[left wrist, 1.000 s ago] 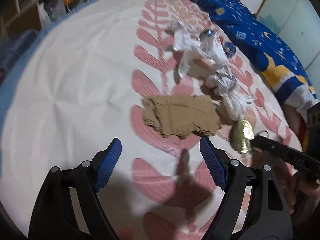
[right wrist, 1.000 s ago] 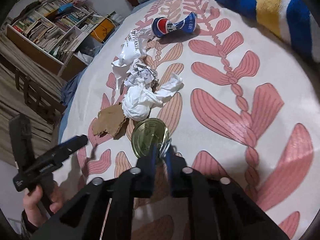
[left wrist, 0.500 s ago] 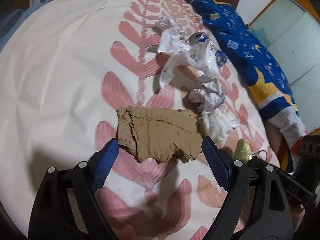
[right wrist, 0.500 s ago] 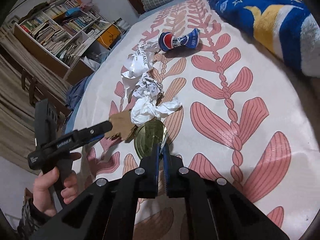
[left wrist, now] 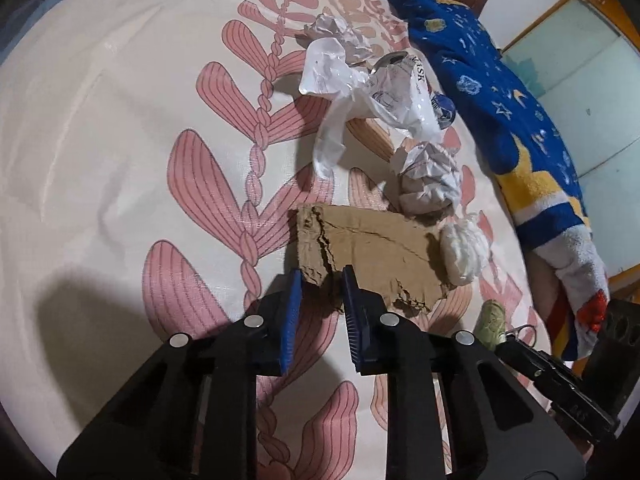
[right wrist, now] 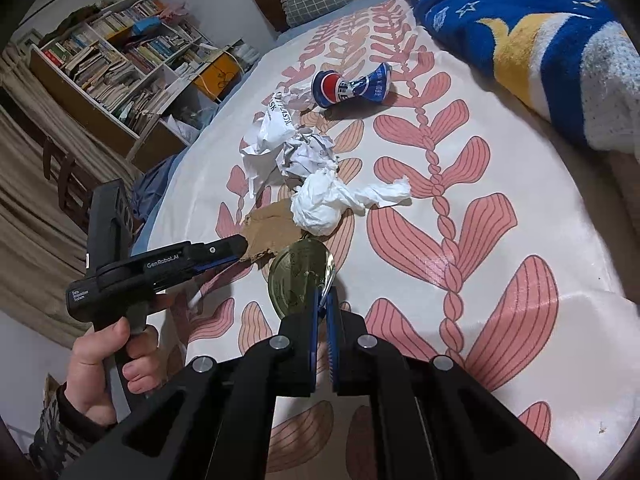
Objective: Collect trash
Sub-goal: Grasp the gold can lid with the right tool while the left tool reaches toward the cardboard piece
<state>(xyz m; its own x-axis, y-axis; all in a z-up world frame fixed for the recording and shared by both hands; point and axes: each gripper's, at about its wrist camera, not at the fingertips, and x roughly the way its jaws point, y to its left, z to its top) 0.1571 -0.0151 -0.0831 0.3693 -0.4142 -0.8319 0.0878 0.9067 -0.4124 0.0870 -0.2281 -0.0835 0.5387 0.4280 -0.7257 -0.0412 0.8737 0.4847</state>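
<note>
Gripping the near corner of a torn cardboard piece [left wrist: 372,256], the left claw [left wrist: 320,276] has its blue-padded fingers [left wrist: 294,300] drawn in close, one on each side of the ragged brown edge. The cardboard lies flat on a bed covered by a white bedsheet [left wrist: 100,140] printed with pink leaves. In the right wrist view, a bare hand [right wrist: 108,364] holds this left tool by its black handle at the left of the frame.

Moving right, trash is strewn in a loose row up the sheet. A crinkled clear plastic wrapper [left wrist: 360,88] with dark lettering lies farthest away. Nearer is a crumpled paper ball [left wrist: 428,176]. A wadded white tissue [left wrist: 466,250] touches the right end of the cardboard.

Further right and nearer, the right claw [right wrist: 322,298] is pinched nearly closed on the rim of a round gold-coloured can lid [right wrist: 298,278], holding it tilted on edge just beside the cardboard and tissue.

Beyond the pile, a crushed blue, red and white drink can [right wrist: 352,86] lies on its side, apart from the paper. Along the bed's right edge sits a rumpled blue blanket [right wrist: 520,20] patterned with yellow moons and stars.

A bookshelf [right wrist: 112,68] crammed with books stands against the wall at far left in the right wrist view.
</note>
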